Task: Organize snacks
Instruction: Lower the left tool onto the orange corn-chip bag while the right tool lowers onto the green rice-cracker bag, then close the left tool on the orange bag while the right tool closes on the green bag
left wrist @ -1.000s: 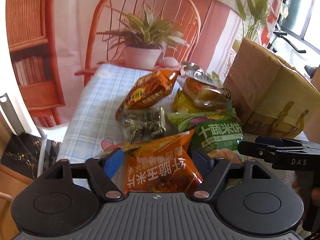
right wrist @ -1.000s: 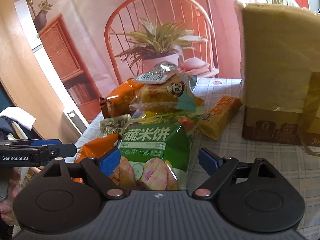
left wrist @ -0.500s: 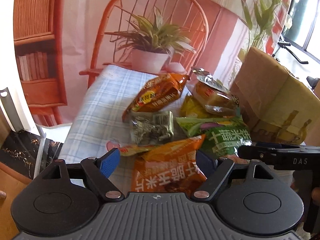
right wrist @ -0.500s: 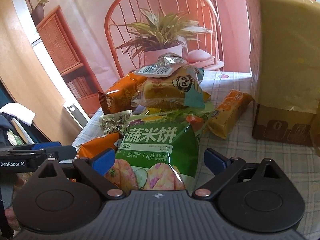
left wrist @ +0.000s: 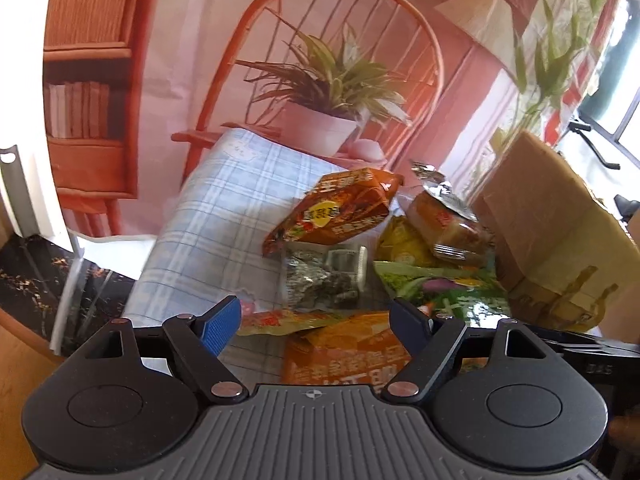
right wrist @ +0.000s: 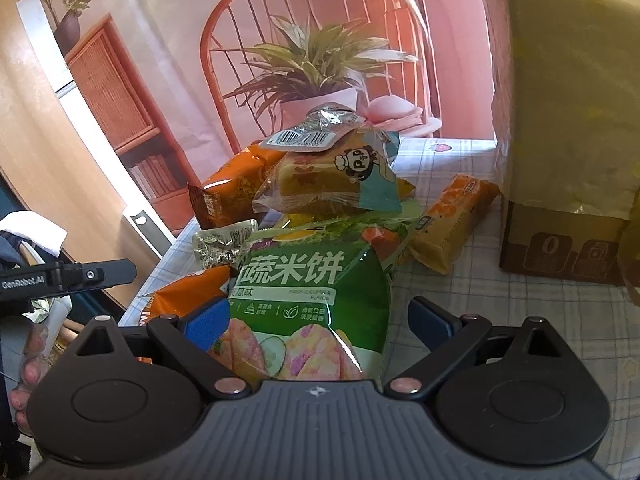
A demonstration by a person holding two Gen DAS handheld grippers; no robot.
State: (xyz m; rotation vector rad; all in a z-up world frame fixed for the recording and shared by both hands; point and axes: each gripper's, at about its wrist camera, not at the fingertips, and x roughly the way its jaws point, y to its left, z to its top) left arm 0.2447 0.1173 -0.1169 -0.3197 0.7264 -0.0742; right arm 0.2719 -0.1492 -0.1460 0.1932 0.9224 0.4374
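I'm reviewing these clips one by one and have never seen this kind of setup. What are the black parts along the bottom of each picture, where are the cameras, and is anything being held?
There is no robot: a person holds a hand-held gripper in each hand, and a wide-angle camera on each looks forward along its two blue-tipped fingers. In the left camera's picture the left gripper stands open around the near end of an orange snack bag, not pressing on it. In the right camera's picture the right gripper is open around a green rice cracker bag. Nothing is held. More snacks are piled on the checked tablecloth, beside a cardboard box.
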